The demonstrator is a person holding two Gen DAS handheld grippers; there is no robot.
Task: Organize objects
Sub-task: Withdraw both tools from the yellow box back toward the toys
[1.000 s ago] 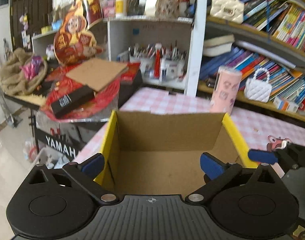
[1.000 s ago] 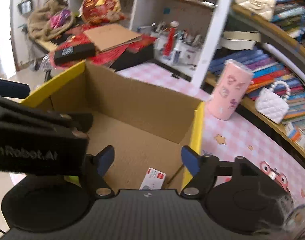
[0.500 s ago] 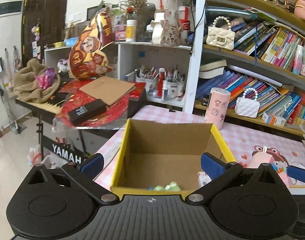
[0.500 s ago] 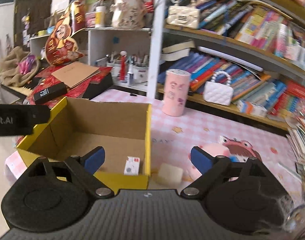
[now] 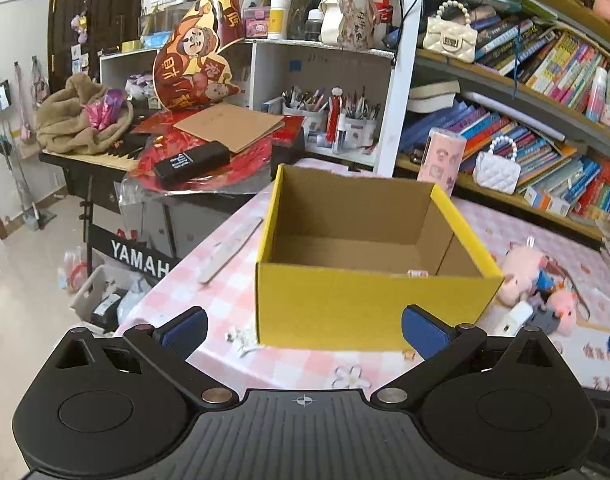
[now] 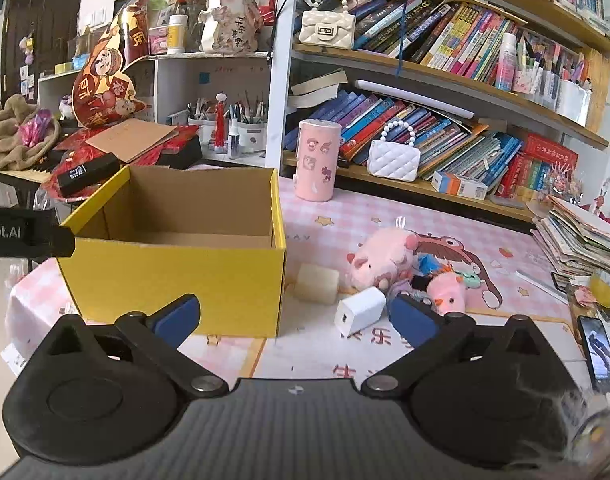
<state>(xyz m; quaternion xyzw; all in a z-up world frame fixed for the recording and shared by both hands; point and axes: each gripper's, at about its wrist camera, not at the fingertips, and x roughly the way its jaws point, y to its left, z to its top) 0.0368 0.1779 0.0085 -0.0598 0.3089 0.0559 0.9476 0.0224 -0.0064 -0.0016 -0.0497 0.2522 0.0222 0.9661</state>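
Note:
A yellow cardboard box (image 5: 369,304) stands open on the pink checked table (image 5: 225,304); it also shows in the right wrist view (image 6: 177,284). My left gripper (image 5: 303,330) is open and empty, just in front of the box. My right gripper (image 6: 293,316) is open and empty, near the box's right corner. To the right of the box lie a cream sponge block (image 6: 318,283), a white charger (image 6: 361,311), a pink pig plush (image 6: 383,263) and a smaller pink plush (image 6: 451,293). A small white item (image 5: 418,273) barely shows inside the box.
A pink tumbler (image 6: 318,166) stands behind the box. Bookshelves (image 6: 445,60) line the back. A cluttered Yamaha keyboard (image 5: 141,256) stands left of the table. A book stack (image 6: 577,240), a yellow cup (image 6: 604,289) and a phone (image 6: 599,354) sit at the right.
Both grippers have pulled back and out of the box, from over its inside to in front of it. The toys and charger on the table have come into view.

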